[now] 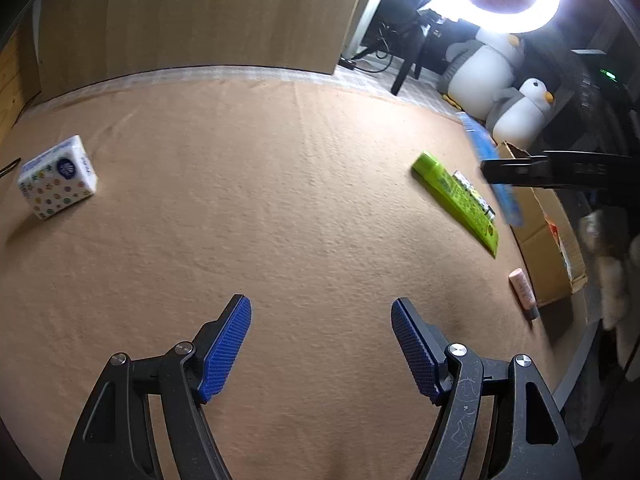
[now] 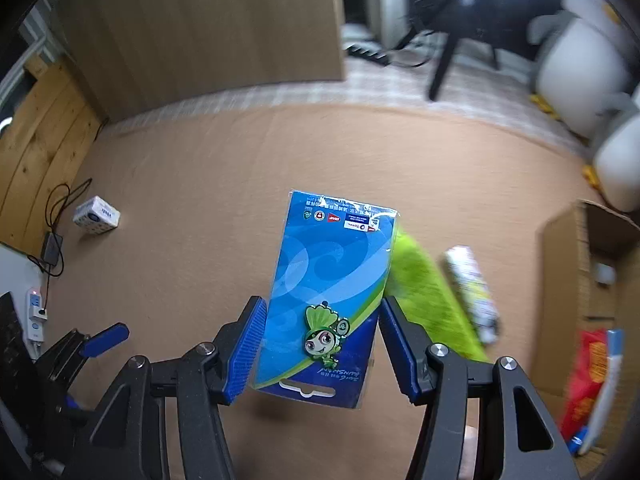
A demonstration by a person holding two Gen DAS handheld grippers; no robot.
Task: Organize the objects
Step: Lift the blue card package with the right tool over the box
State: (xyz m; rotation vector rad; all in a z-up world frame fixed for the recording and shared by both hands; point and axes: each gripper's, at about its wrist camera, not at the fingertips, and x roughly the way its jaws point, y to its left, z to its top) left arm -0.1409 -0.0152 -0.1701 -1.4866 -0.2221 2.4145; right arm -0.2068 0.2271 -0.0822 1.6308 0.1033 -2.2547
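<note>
My right gripper (image 2: pixel 322 308) is shut on a blue card pack (image 2: pixel 332 276) with a green cartoon figure, held by its two long edges above the tan felt mat (image 2: pixel 200 200). The left wrist view shows that pack (image 1: pixel 508 204) raised at the right, in the right gripper's black fingers (image 1: pixel 516 170). A lime-green tube (image 1: pixel 456 196) lies on the mat under it, with a white patterned tube (image 2: pixel 472 292) beside it. A white dotted box (image 1: pixel 58 178) sits far left. My left gripper (image 1: pixel 320 320) hangs open over bare mat, with nothing between its blue pads.
An open cardboard box (image 2: pixel 592 264) with a red packet (image 2: pixel 588 376) inside stands off the mat's right edge. A pink tube (image 1: pixel 522 286) lies near that edge. Plush penguins (image 1: pixel 480 72) and a ring light (image 1: pixel 500 0) are at the back right. A power strip (image 2: pixel 36 312) lies far left.
</note>
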